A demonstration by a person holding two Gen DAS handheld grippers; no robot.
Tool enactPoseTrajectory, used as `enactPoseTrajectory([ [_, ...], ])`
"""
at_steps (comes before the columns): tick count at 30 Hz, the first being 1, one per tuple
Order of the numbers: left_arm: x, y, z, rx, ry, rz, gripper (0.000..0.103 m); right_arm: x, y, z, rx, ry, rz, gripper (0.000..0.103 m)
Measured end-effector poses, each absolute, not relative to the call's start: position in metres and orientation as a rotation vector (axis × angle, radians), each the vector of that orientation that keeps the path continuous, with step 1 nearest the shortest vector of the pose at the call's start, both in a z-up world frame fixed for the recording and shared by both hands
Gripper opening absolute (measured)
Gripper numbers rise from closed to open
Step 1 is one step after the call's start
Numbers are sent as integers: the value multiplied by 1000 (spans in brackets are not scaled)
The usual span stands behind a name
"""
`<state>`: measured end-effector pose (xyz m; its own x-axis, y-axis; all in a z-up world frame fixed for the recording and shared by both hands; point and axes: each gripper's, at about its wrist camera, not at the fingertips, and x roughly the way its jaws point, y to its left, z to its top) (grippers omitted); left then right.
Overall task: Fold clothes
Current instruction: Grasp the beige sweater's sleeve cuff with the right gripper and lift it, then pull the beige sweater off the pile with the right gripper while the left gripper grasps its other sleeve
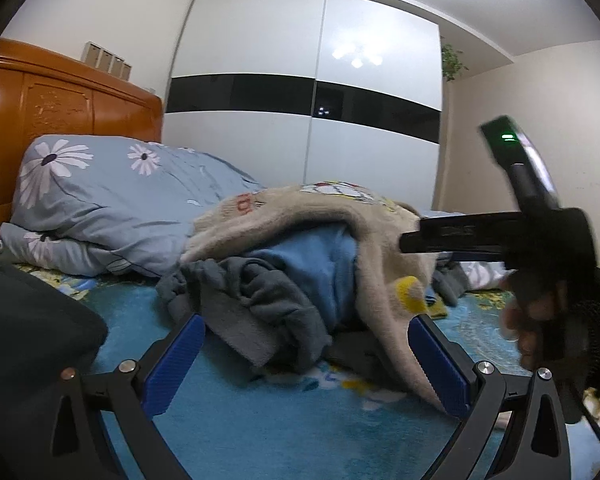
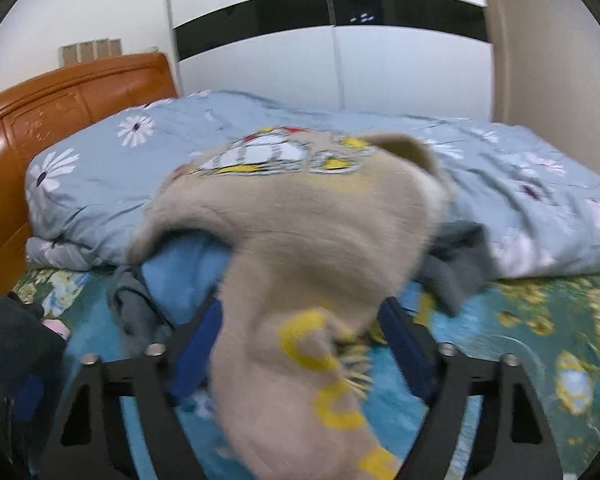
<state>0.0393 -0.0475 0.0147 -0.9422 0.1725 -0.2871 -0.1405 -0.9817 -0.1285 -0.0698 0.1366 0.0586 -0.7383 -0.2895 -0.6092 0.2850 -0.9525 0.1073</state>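
A pile of clothes lies on the bed: a beige fleece garment point(image 1: 300, 216) with a cartoon print and yellow marks on top, over a blue garment point(image 1: 320, 264) and grey ones point(image 1: 256, 300). My left gripper point(image 1: 304, 364) is open, its blue pads either side of the pile's front, holding nothing. My right gripper point(image 2: 300, 344) has the beige garment point(image 2: 300, 240) draped between its blue fingers point(image 2: 404, 344); the cloth hides the gap, and the jaws stand apart. The right gripper's body also shows in the left wrist view point(image 1: 540, 220), above the pile's right side.
A folded light-blue flowered quilt point(image 1: 112, 200) lies behind the pile, against an orange wooden headboard point(image 1: 60, 104). The bed sheet point(image 1: 260, 420) is blue-green with flowers. A dark object point(image 1: 28, 320) sits at the left. A white wardrobe point(image 1: 308, 80) stands beyond the bed.
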Motion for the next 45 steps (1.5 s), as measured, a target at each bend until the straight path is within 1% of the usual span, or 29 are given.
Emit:
enactPoseTrajectory([
  [2, 37, -53, 13, -460, -194, 2939, 103, -76, 120, 52, 961, 4, -2618, 65],
  [3, 36, -55, 13, -466, -214, 2935, 103, -79, 113, 48, 979, 8, -2594, 62],
  [4, 36, -57, 12, -472, -226, 2934, 103, -81, 107, 43, 1003, 16, -2572, 55],
  [5, 35, -58, 12, -476, -232, 2934, 103, -83, 101, 37, 1038, 37, -2554, 43],
  [6, 35, -58, 12, -478, -239, 2934, 103, -85, 97, 31, 1075, 71, -2552, 36],
  [7, 35, -59, 12, -478, -243, 2932, 103, -87, 95, 25, 1116, 113, -2561, 22],
  [8, 35, -59, 12, -478, -244, 2929, 103, -88, 95, 23, 1138, 140, -2570, 17],
  [11, 35, -58, 13, -473, -239, 2926, 103, -82, 108, 40, 1123, 160, -2669, 14],
  [14, 36, -58, 14, -467, -242, 2928, 103, -67, 128, 70, 1021, 248, -2826, 13],
  [17, 37, -59, 17, -456, -241, 2932, 103, -47, 154, 102, 940, 252, -2909, 12],
  [21, 45, -59, 27, -404, -237, 2931, 103, -8, 160, 140, 765, 412, -3052, 12],
  [27, 71, -55, 60, -261, -184, 2888, 103, 57, 206, 179, 685, 333, -3116, 12],
  [31, 94, -51, 80, -193, -165, 2822, 103, 119, 241, 179, 719, 338, -3112, 12],
  [34, 101, -42, 81, -248, -164, 2752, 103, 163, 272, 162, 805, 327, -3114, 12],
  [38, 104, -22, 77, -390, -94, 2657, 103, 216, 314, 132, 914, 155, -3116, 12],
  [41, 108, -13, 82, -414, -29, 2622, 103, 247, 335, 123, 911, 163, -3181, 12],
  [42, 108, -11, 85, -418, -12, 2614, 103, 254, 345, 124, 894, 131, -3211, 12],
  [45, 104, -6, 89, -444, -17, 2592, 103, 277, 376, 123, 841, -56, -3334, 12],
])
